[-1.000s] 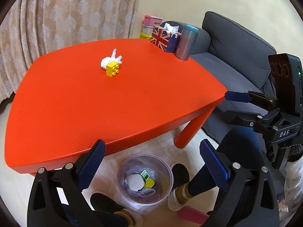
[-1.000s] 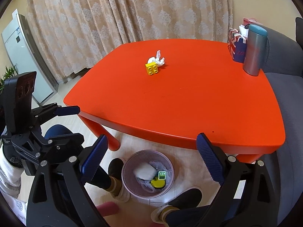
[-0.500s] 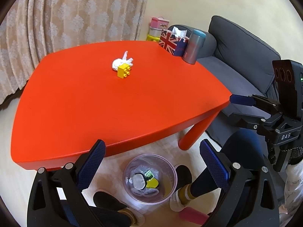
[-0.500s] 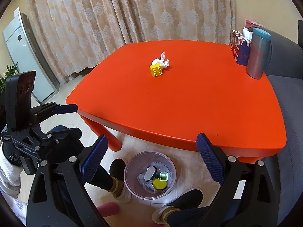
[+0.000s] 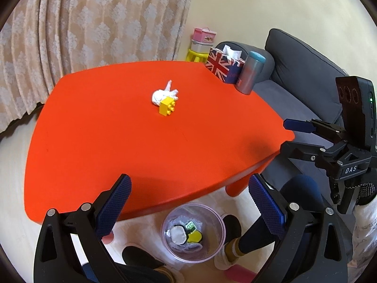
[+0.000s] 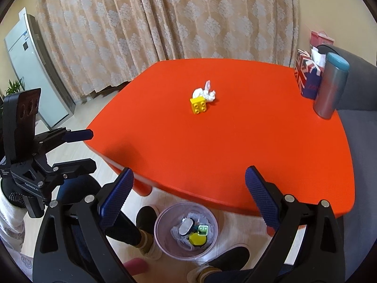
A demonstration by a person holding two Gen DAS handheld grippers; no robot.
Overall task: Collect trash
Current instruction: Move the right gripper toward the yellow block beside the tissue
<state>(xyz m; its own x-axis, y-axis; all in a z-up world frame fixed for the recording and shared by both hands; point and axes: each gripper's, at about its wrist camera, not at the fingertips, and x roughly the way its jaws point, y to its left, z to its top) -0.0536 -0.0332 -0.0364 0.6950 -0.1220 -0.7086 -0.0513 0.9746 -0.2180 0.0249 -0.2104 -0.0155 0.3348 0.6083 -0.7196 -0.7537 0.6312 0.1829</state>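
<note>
Moved: both grippers have risen over the red table (image 5: 141, 146) edge.
Left gripper (image 5: 190, 202): spread, empty.
Right gripper (image 6: 189, 195): spread, empty.
Crumpled tissue (image 5: 162, 94): mid-table, touching yellow brick (image 5: 167, 107).
Trash bin (image 6: 162, 240): under table's near edge.

Crumpled tissue (image 5: 162, 95) touches the toy brick (image 5: 167, 105) mid-table (image 5: 94, 141); bin (image 5: 193, 233) below the near edge.

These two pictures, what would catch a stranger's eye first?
The big red table fills both views, with a crumpled white tissue touching a yellow toy brick near its middle. At its far right corner stand a Union Jack tissue box and a grey tumbler. On the floor below the near edge sits a clear bin holding trash, framed by each open tool's blue-padded fingers.
</note>
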